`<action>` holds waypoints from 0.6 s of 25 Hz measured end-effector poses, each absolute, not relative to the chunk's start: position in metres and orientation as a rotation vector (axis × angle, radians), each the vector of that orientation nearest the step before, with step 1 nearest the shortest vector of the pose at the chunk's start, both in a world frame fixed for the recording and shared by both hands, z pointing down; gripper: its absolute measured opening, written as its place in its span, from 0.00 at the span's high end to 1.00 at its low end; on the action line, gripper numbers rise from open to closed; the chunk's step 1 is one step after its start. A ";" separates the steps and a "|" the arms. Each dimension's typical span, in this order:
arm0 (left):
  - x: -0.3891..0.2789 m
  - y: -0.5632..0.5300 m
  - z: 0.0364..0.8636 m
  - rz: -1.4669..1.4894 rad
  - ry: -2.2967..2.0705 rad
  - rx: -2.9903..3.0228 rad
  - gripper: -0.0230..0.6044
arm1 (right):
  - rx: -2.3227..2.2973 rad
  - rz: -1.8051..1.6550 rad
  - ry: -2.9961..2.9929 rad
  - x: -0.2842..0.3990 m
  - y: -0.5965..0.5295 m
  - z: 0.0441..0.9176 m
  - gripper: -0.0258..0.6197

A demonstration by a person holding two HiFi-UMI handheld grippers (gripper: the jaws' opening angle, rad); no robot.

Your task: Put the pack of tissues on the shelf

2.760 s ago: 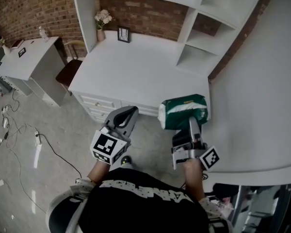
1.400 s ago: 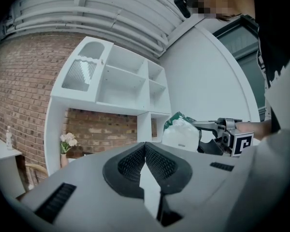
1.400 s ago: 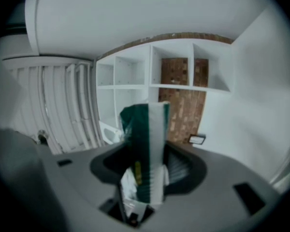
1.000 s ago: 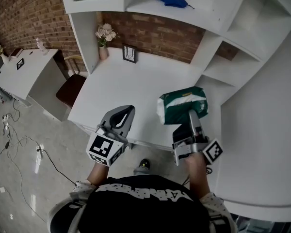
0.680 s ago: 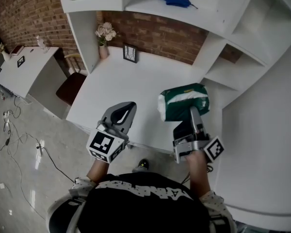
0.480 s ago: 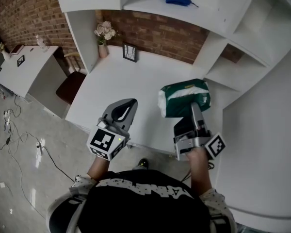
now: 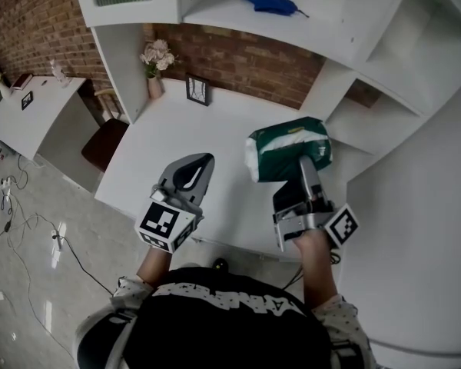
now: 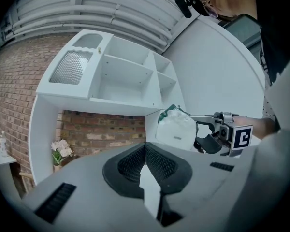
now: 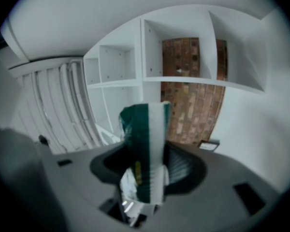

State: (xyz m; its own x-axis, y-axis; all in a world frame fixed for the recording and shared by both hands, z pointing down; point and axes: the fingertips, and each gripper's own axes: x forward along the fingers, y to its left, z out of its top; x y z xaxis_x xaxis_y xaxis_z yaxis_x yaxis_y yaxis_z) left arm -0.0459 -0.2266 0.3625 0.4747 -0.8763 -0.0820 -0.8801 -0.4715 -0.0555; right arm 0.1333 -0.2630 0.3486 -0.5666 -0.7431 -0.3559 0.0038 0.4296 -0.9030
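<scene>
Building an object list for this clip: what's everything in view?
pack of tissues: one, green-white, above the desk
shelf unit: one, white, over desk
blue object: one, blue, upper shelf
vase of flowers: one, pale pink, desk's back left
picture frame: one, dark, desk's back
desk: one, white, centre
side table: one, white, far left
chair: one, brown, left of desk
cables: several, dark, floor at left
left gripper: one, grey, shut, empty
right gripper: one, grey, shut on the pack

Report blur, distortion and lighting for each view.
Head view: evenly lit and fairly sharp, shelf unit edges bowed. Left gripper view: heavy fisheye, black corners. Right gripper view: softest; the pack of tissues is blurred close up, black corners too.
</scene>
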 end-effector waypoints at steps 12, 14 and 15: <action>-0.052 -0.255 0.359 0.071 1.470 -2.678 0.91 | -0.675 -1.129 1.891 0.126 -0.288 0.324 0.62; -0.056 -0.264 0.355 0.069 1.450 -2.688 0.91 | -0.679 -1.116 1.885 0.122 -0.299 0.317 0.62; -0.058 -0.268 0.355 0.068 1.442 -2.691 0.91 | -0.681 -1.111 1.881 0.120 -0.302 0.315 0.62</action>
